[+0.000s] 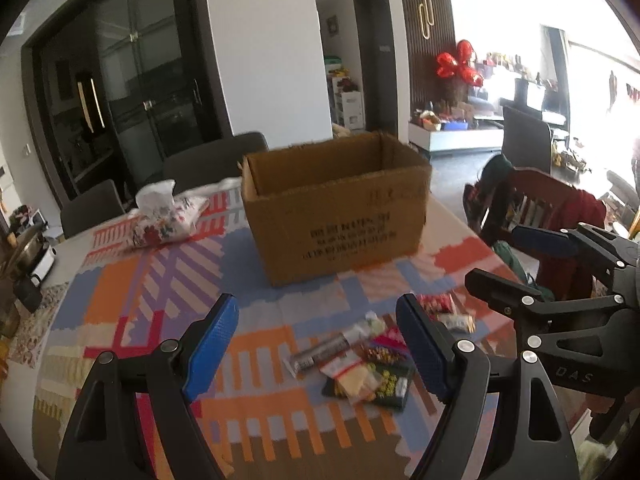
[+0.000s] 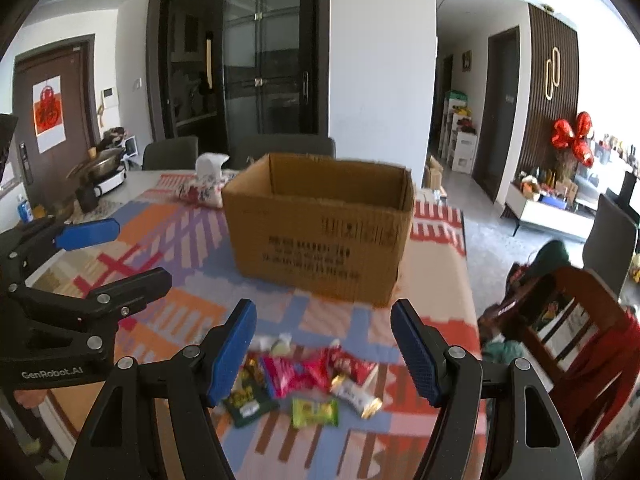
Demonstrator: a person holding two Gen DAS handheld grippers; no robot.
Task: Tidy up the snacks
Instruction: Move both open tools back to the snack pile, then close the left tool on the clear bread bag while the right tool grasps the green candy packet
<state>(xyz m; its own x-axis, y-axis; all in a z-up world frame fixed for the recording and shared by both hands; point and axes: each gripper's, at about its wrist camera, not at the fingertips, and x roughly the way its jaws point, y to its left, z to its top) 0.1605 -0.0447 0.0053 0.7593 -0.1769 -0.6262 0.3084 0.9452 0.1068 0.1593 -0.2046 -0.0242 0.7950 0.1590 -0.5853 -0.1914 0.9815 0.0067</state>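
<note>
Blue-padded fingers of the right gripper fill the bottom of its view, spread wide and holding nothing. Between and just beyond them a loose pile of snacks lies on the patterned tabletop: red and pink packets, a dark green one, a small lime-green packet nearest the camera. The left gripper sits alongside, also spread wide and empty, but the pile falls toward its right finger rather than centrally, so the right hand looks better lined up for a first pick. A grey stick-shaped packet lies slanted, its long axis running from near-left to far-right. Straight beyond the pile stands an open cardboard box, seemingly the place for the snacks, well apart from them. A tissue pack sits left of the box.
</note>
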